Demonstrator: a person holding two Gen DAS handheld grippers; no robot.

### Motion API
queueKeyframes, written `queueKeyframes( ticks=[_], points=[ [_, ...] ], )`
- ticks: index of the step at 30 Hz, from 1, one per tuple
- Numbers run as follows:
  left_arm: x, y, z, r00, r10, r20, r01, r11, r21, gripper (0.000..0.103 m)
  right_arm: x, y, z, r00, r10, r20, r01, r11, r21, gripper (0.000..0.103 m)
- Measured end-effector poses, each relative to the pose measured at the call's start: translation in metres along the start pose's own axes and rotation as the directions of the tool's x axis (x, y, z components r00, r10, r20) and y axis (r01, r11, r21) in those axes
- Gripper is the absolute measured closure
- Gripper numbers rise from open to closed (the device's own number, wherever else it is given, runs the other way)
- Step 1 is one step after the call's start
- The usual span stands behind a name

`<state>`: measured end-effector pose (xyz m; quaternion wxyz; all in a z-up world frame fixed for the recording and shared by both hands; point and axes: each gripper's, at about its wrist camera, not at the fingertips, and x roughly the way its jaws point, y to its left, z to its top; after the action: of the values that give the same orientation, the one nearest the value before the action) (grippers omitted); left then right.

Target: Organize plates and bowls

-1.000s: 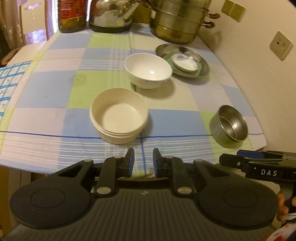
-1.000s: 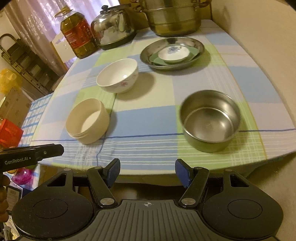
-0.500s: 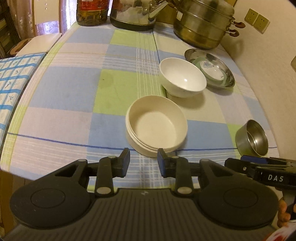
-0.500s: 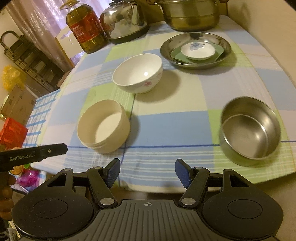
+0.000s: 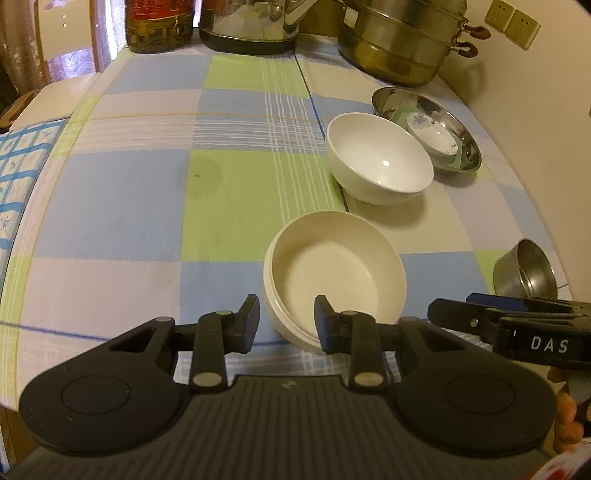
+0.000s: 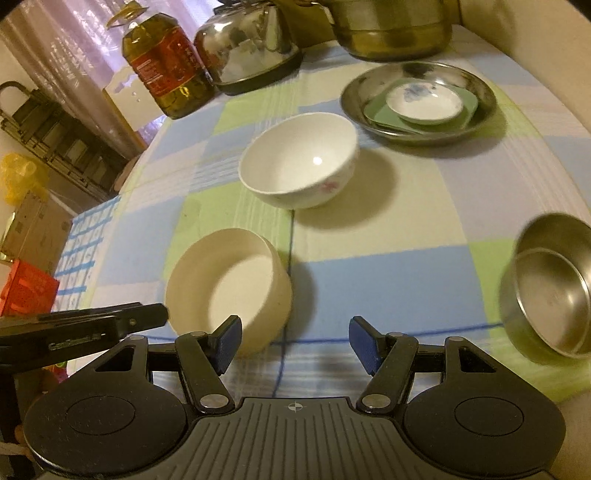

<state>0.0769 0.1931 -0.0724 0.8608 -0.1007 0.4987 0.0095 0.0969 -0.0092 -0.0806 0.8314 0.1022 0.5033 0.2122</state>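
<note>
Cream and round, the cream bowl (image 5: 334, 275) sits near the front edge of the checked tablecloth (image 5: 122, 206). The left gripper (image 5: 286, 318) is right over its near rim. One finger is outside the bowl's wall and the other looks to be over the inside. The jaws are a little way apart and do not squeeze the rim.

In the right wrist view the right gripper (image 6: 293, 341) has its jaws spread wide, with nothing between them. The cream bowl is just in front of its left finger, and the steel bowl (image 6: 550, 288) is off to the right, near the table edge.

Behind the cream bowl stands the white bowl (image 5: 378, 157), close by but not touching. Farther back is the steel plate (image 5: 467, 136), with a green plate (image 6: 380, 114) and a little white dish (image 6: 424, 101) lying in it.

At the far end of the table stand an oil bottle (image 6: 166, 62), a kettle (image 6: 247, 44) and a big pot (image 5: 402, 33).
</note>
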Motion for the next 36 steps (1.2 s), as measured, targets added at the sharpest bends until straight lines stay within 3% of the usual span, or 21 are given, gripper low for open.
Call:
queueKeyframes(
  ticks=[10,15,23,26,30,36],
  points=[
    [0.019,0.007,0.009,0.999,-0.009,-0.031,0.010,0.999,0.033,0.075,0.022,0.013,0.006,1.000,-0.009,-0.012,0.009,1.000,-0.010,0.053],
    [0.028,0.008,0.011,0.999,-0.017,-0.046,0.019,0.999,0.051,0.075,0.033,0.016,0.006,1.000,-0.014,-0.025,0.014,1.000,-0.008,0.066],
    [0.038,0.008,0.013,0.997,-0.027,-0.066,0.031,0.997,0.066,0.075,0.040,0.017,0.006,0.999,-0.019,-0.027,0.019,1.000,0.007,0.079],
    [0.039,0.007,0.013,0.997,-0.031,-0.066,0.036,0.996,0.079,0.080,0.041,0.017,0.006,1.000,-0.009,-0.026,0.009,1.000,0.011,0.086],
    [0.039,0.005,0.011,0.998,-0.022,-0.057,0.028,0.995,0.097,0.086,0.041,0.019,0.006,1.000,-0.015,-0.023,0.016,1.000,0.005,0.086],
    [0.029,0.007,0.011,0.999,-0.029,-0.039,0.032,0.996,0.078,0.087,0.034,0.021,0.009,1.000,0.003,-0.009,-0.003,1.000,0.003,0.086]
  ],
)
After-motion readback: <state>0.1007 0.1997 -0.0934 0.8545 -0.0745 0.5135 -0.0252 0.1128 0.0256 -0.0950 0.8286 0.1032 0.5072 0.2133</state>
